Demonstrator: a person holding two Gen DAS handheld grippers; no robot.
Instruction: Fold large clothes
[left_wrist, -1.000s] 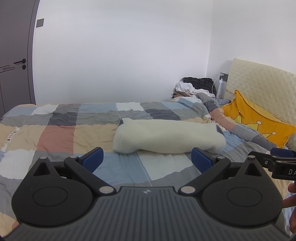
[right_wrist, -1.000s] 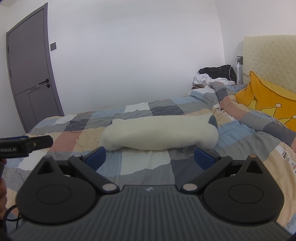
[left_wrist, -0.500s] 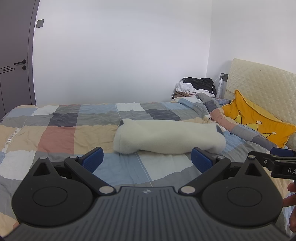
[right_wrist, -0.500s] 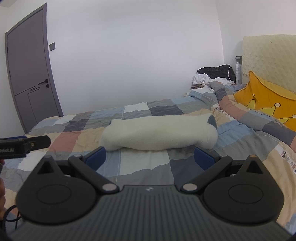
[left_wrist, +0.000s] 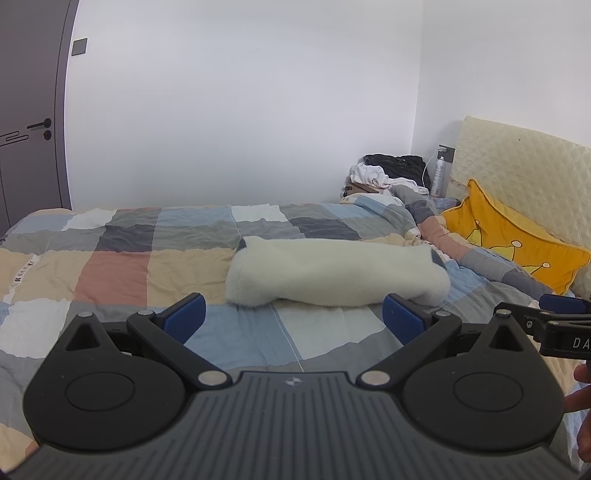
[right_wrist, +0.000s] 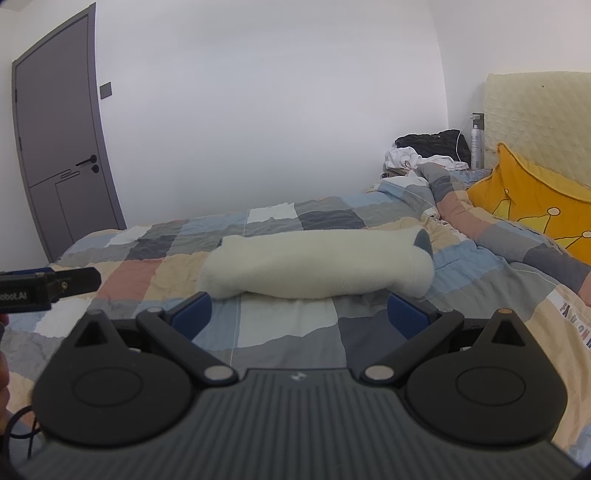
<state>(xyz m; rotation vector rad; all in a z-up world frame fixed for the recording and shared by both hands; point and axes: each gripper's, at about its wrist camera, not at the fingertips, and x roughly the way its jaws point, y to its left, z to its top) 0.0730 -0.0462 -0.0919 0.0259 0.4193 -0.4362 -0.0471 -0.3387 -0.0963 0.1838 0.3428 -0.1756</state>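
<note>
I hold two grippers side by side above the near edge of the bed (left_wrist: 110, 273), and neither touches anything. My left gripper (left_wrist: 293, 319) has its two blue-padded fingers (left_wrist: 184, 319) spread wide with nothing between them; my right gripper (right_wrist: 299, 317) is the same, its two fingers (right_wrist: 194, 317) parted and empty. Each gripper shows at the edge of the other's view: the right one's tip at the far right of the left view, the left one's tip at the far left of the right view. One garment (left_wrist: 336, 275), a cream fleecy piece already folded into a long thick bundle, lies across the middle of the checked quilt (right_wrist: 288, 332), ahead of both pairs of fingers and apart from them; a small grey patch shows at each of its ends in the left view, and at its right end alone in the right view. One yellow cushion (left_wrist: 513, 247) with crown prints leans on the quilted headboard (right_wrist: 535, 118) to the right. Beyond the bed's far corner sits one heap of dark and white clothes (right_wrist: 424, 151), with one spray bottle (right_wrist: 476, 146) just beside it. One grey door (right_wrist: 55, 147) stands at the left.
</note>
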